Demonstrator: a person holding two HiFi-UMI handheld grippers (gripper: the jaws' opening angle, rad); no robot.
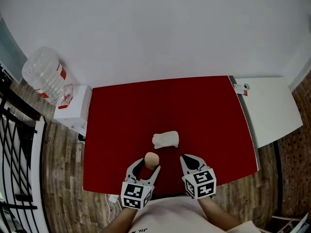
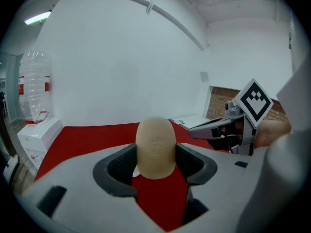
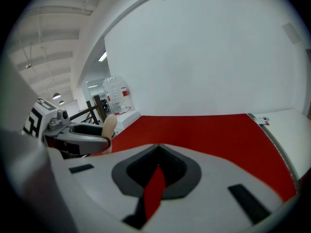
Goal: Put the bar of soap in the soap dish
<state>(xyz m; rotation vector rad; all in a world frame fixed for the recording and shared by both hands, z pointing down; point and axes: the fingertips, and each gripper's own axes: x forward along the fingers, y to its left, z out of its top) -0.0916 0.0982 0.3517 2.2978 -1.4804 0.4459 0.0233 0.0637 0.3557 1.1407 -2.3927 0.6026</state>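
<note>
My left tool (image 1: 147, 166) is clenched on the bar of soap (image 1: 151, 159), stood on end just below the white soap dish (image 1: 165, 140) at mid-worktop (image 1: 121, 110). My right tool (image 1: 193, 159), closed and empty, sits beside it. Only the left gripper view shows the soap's embossed stamp. Open red surface reaches the upper edge, with a water bottle (image 1: 43, 74) off the worktop, upper left

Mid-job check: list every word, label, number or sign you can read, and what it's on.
Nothing reads cleanly.
Soap: embossed stamp, too faint.
Water bottle: red label, too small.
White box: red print, too small.
Tag on white table: too small.
Shirt: print cut off at frame edge.
Marker cubes: patterns only, no letters.
</note>
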